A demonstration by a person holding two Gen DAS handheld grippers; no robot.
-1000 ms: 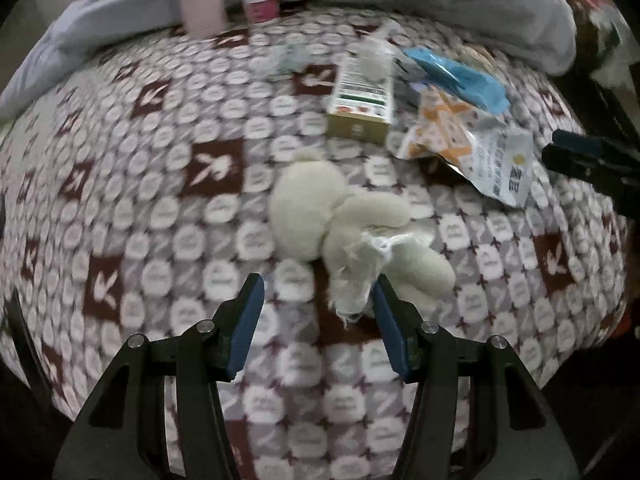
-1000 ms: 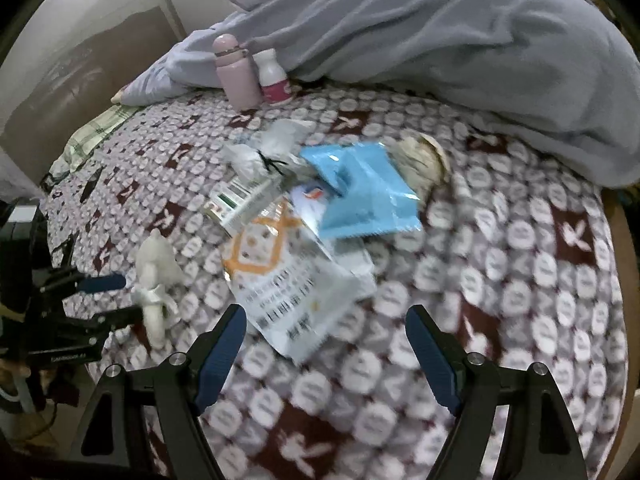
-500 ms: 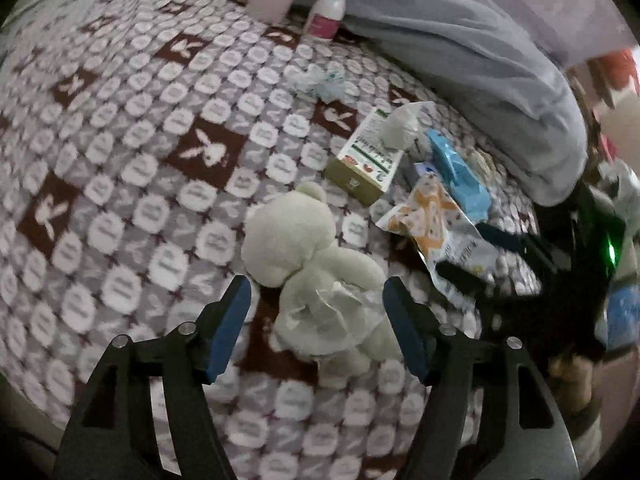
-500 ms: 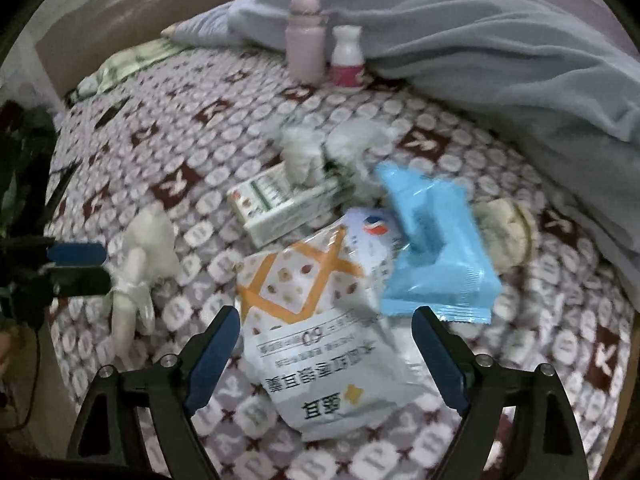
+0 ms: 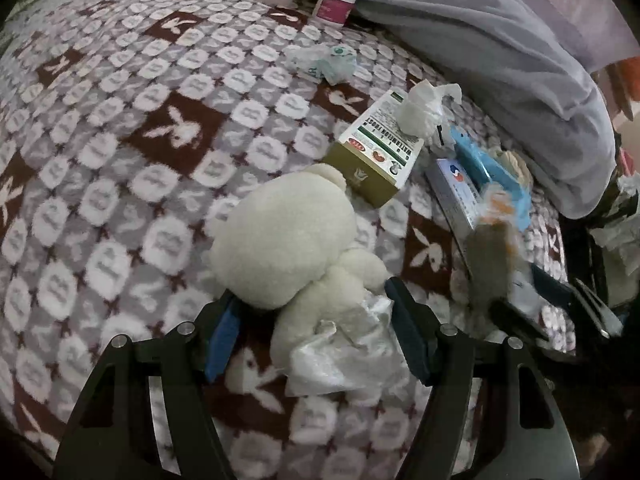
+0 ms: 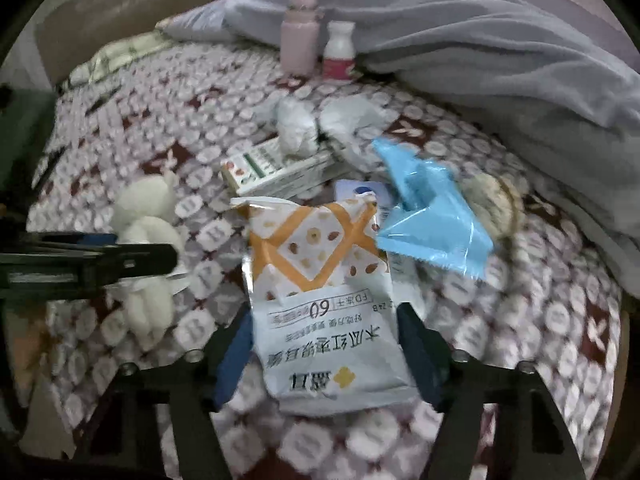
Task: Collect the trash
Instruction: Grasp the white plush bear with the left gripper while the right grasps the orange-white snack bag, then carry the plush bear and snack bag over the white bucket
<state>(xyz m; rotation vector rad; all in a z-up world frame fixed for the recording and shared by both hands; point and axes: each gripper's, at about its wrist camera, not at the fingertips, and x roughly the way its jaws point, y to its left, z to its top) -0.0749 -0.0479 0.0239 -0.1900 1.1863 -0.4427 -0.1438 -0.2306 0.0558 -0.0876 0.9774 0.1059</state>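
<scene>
Trash lies on a patterned blanket (image 5: 120, 128). My left gripper (image 5: 310, 322) is open around a cream plush toy (image 5: 288, 236) with a crumpled clear plastic wrapper (image 5: 340, 356) on its lower body. My right gripper (image 6: 326, 340) is open around the lower end of a white and orange snack bag (image 6: 320, 280). Behind lie a green and white carton (image 6: 276, 168), a blue wrapper (image 6: 428, 208), a crumpled tissue (image 6: 296, 128) and a small white and blue packet (image 6: 360, 192). The left gripper also shows in the right wrist view (image 6: 120, 260) over the plush toy (image 6: 148, 232).
A pink bottle (image 6: 300, 36) and a small white bottle (image 6: 340, 54) stand at the back by a grey duvet (image 6: 500, 60). A crumpled clear bag (image 5: 324, 60) lies on the blanket. A round tan object (image 6: 492, 204) lies right of the blue wrapper.
Both grippers have moved forward and down. The left now straddles the plush toy and its plastic wrapper. The right now straddles the snack bag. Both stay open.
</scene>
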